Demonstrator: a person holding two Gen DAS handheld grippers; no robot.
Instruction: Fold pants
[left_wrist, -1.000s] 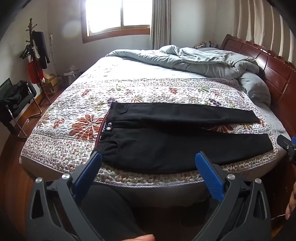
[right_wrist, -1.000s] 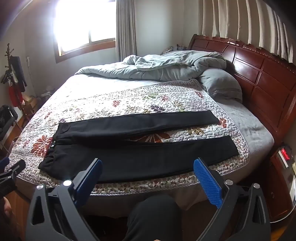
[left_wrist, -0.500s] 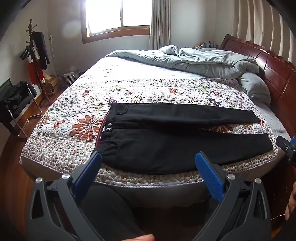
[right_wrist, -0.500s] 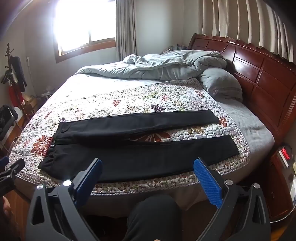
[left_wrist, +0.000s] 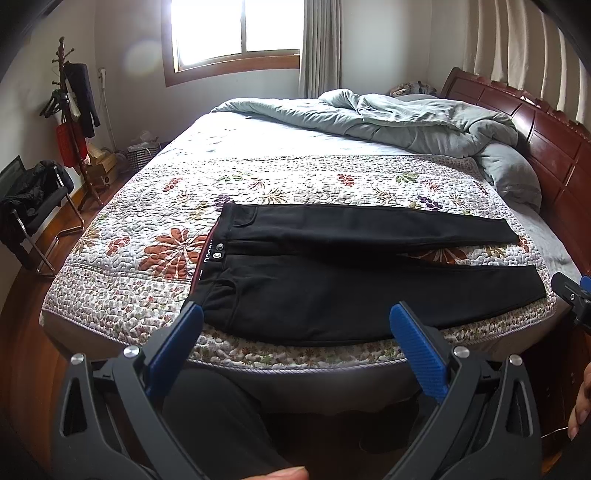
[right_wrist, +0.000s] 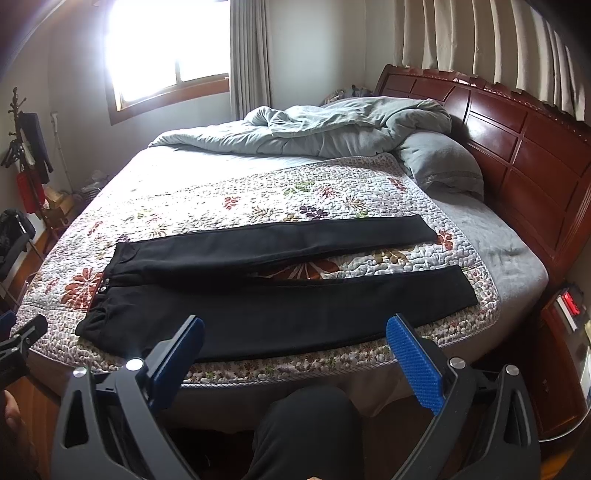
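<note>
The black pants (left_wrist: 332, 288) lie flat and unfolded on the floral quilt (left_wrist: 147, 229) of the bed, just ahead of both grippers, waistband off to the left of the left gripper (left_wrist: 295, 325) and the two legs spread apart in a narrow V running out past the right gripper (right_wrist: 295, 339) toward the wooden headboard (right_wrist: 517, 155). Both grippers hang released at the near edge of the bed, blue pads (left_wrist: 417, 347) wide apart and grasping nothing, short of the cloth, with a rumpled grey duvet (right_wrist: 314, 125) well beyond the pants
</note>
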